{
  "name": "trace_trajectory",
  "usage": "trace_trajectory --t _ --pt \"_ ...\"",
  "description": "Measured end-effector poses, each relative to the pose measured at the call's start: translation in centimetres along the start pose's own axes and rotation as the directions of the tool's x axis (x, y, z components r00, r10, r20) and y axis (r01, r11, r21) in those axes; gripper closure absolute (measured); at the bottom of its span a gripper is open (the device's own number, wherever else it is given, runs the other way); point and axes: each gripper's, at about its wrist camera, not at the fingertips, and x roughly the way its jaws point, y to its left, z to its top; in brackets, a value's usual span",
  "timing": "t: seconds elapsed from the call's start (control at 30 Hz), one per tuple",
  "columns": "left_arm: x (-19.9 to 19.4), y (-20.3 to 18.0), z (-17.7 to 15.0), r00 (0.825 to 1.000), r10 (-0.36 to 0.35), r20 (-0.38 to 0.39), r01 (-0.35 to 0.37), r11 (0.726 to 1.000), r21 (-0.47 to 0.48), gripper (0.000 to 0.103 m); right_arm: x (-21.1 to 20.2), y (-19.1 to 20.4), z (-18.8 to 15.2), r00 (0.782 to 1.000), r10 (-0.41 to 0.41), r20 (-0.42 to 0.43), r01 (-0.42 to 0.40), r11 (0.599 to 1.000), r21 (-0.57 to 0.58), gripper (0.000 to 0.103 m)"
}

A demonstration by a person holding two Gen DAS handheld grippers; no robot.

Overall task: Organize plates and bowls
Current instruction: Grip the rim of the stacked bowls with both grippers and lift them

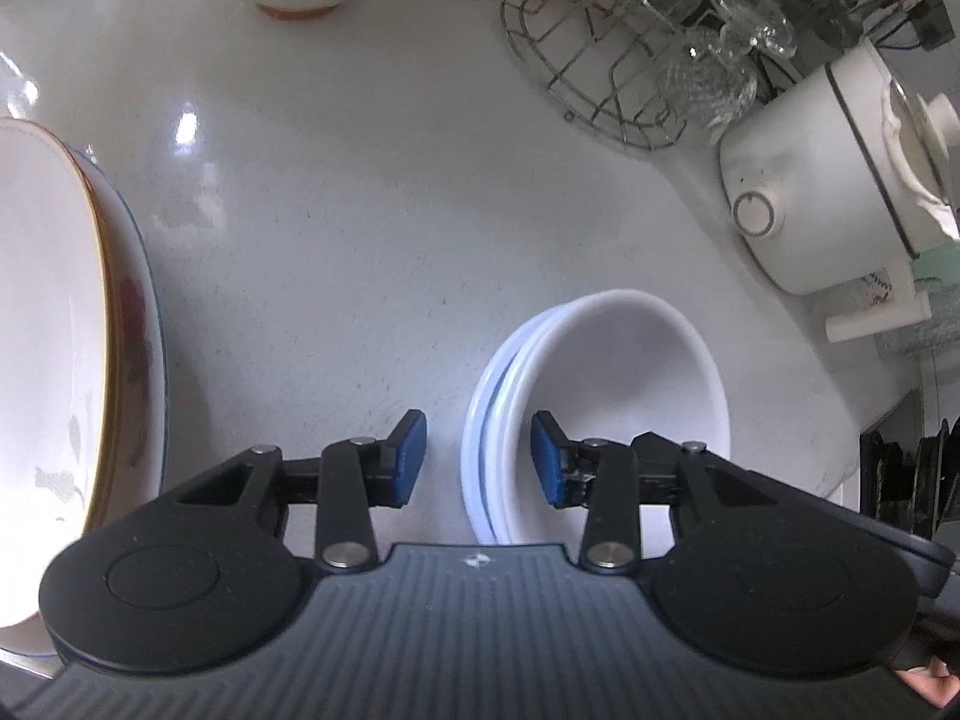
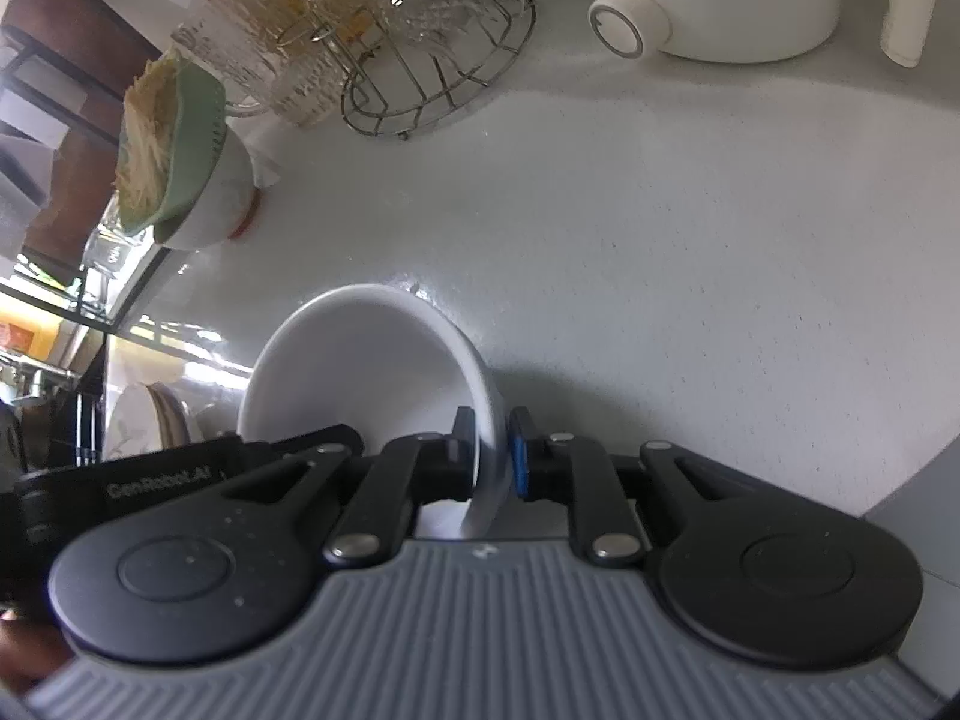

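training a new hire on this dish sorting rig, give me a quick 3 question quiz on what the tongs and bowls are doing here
1. True or false: the right tongs are clamped on the rim of a white bowl.
2. The left tongs are: A) shut on a plate, B) open, straddling the near rim of the stacked white bowls, C) holding a glass.
3. Fill in: at the left edge of the left wrist view lies a stack of ____.

Key
1. True: one pad sits inside the rim, one outside.
2. B: the pads stand apart on either side of the rim, not pressing on it.
3. Plates, the top one with a gold rim.
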Motion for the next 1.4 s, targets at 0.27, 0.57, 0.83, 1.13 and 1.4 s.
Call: trace_trajectory --t 0.27,0.57,0.83,1.13,1.4 --pt "0.1 0.0 -0.1 1.0 -0.01 0.011 0.01 1.0 -0.007 0.075 0.6 -0.7 0.2 1.0 0.018 0.003 -0.018 1.0 0.024 0.069" --pt "-0.2 -1.0 -0.3 1.0 0.01 0.013 -0.011 0.999 0.03 0.082 0.5 -0.6 -0.3 0.999 0.03 0.011 -0.03 0.999 0.012 0.079" --pt "-2.1 -2.1 0.1 1.0 -0.016 -0.009 0.016 0.999 0.028 0.082 -1.6 -0.7 0.3 0.999 0.046 0.016 -0.046 0.998 0.032 0.082" --pt "-6.4 -3.6 0.0 0.999 -0.036 0.008 0.036 0.999 0.036 0.082 -5.2 0.8 0.4 0.998 0.052 0.044 -0.054 0.997 0.048 0.082" --pt "-10.0 -4.0 0.1 1.0 -0.027 0.013 0.026 0.997 0.07 0.081 -7.9 3.2 0.2 0.997 0.045 0.069 -0.048 0.998 0.036 0.082"
